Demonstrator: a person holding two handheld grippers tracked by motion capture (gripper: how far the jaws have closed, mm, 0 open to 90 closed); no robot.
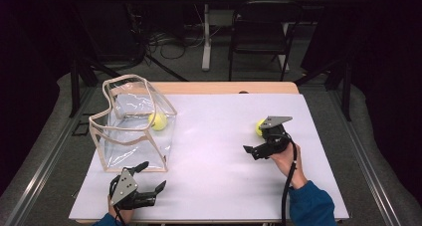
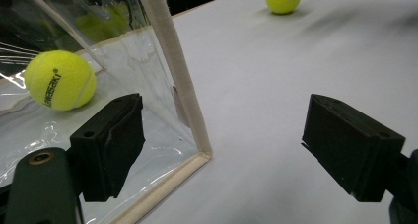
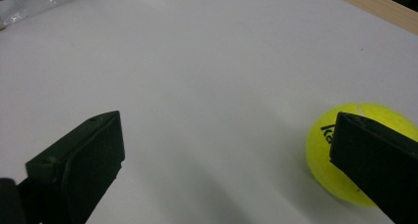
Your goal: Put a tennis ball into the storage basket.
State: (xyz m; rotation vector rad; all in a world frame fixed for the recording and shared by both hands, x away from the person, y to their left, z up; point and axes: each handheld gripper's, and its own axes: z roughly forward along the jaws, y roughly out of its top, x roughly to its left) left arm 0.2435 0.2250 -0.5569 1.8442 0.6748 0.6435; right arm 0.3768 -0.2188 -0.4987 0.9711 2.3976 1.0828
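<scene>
High view, our right gripper (image 1: 256, 140) on the right of the white table (image 1: 214, 136), jaws spread wide and empty, a tennis ball (image 1: 259, 127) just beside its far jaw, our left gripper (image 1: 152, 176) gaping too, near the clear bag (image 1: 134, 124) holding a second ball (image 1: 158, 121).

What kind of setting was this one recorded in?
Likely a lab or studio workspace: a table under a white sheet, dark curtains around it, loose cables on the carpeted floor, and a folding chair behind.
</scene>
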